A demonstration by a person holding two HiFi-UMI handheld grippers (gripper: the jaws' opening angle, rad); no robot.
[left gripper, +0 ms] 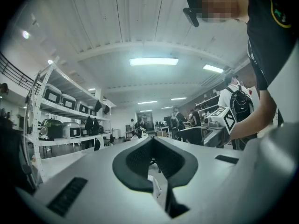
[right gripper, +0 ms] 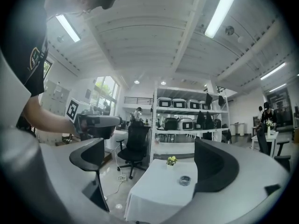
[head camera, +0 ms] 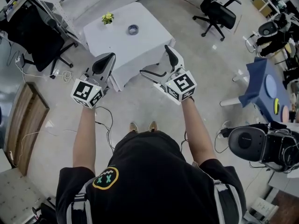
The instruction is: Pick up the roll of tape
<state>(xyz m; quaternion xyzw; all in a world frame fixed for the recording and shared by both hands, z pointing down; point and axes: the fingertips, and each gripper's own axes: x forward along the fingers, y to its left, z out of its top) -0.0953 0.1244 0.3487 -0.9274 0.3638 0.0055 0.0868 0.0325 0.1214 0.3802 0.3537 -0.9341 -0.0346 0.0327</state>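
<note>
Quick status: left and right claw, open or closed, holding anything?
Left claw: closed, empty.
Right claw: open wide, empty; the grey roll of tape lies untouched on the white-clothed table ahead.

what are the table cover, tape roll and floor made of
Table cover: white matte cloth, going by the folds where it hangs over the edges. Roll of tape: small grey-blue ring, likely plastic tape; too small to be sure. Floor: pale, smooth, faintly glossy, perhaps sealed concrete.

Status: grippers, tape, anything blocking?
Left gripper shut, empty. Right gripper open, empty. Tape on table, untouched. Plant apart from it; nothing blocking.
</note>
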